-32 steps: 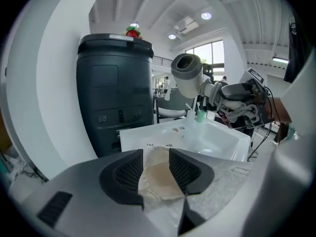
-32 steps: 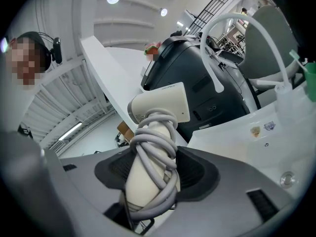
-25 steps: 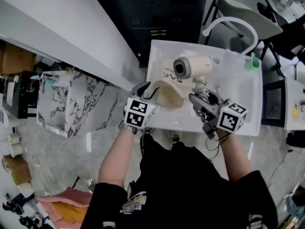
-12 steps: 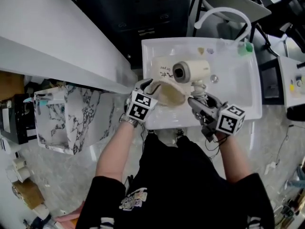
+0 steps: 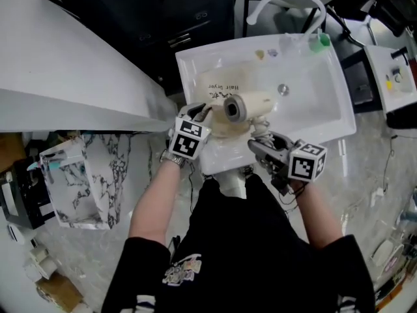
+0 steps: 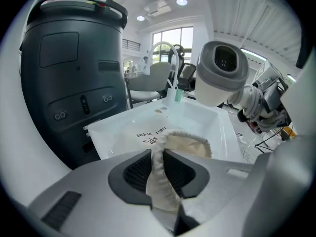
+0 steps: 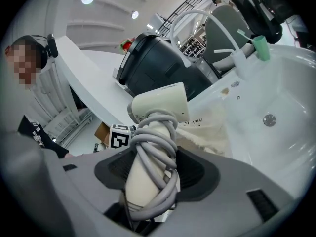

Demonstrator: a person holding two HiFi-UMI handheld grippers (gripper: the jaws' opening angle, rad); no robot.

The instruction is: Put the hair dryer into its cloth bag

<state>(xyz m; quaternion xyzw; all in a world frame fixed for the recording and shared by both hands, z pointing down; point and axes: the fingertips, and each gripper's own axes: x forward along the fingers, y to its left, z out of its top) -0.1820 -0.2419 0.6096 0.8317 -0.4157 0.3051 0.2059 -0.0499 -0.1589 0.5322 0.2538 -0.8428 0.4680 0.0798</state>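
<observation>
A cream cloth bag (image 5: 220,91) with black print lies in the white sink (image 5: 319,109). My left gripper (image 5: 201,114) is at the bag's near rim. In the left gripper view its jaws are closing, and the pads pinch the rim of the bag (image 6: 183,143) upright between them. My right gripper (image 5: 258,139) is shut on the handle of the cream hair dryer (image 5: 245,105), which has its grey cord wound round it (image 7: 154,157). The dryer's grey nozzle end (image 6: 223,67) hangs just above and right of the bag's open mouth.
A curved white faucet (image 5: 287,0) and a green bottle (image 5: 319,42) stand at the sink's far edge; the drain (image 5: 283,90) lies beyond the dryer. A tall black bin (image 6: 74,68) is left of the sink. A white counter (image 5: 58,64) runs at the left, and a person (image 7: 37,102) stands beside it.
The left jaws have come together on the bag's rim. The right gripper has brought the hair dryer left and down, close to the bag's mouth.
</observation>
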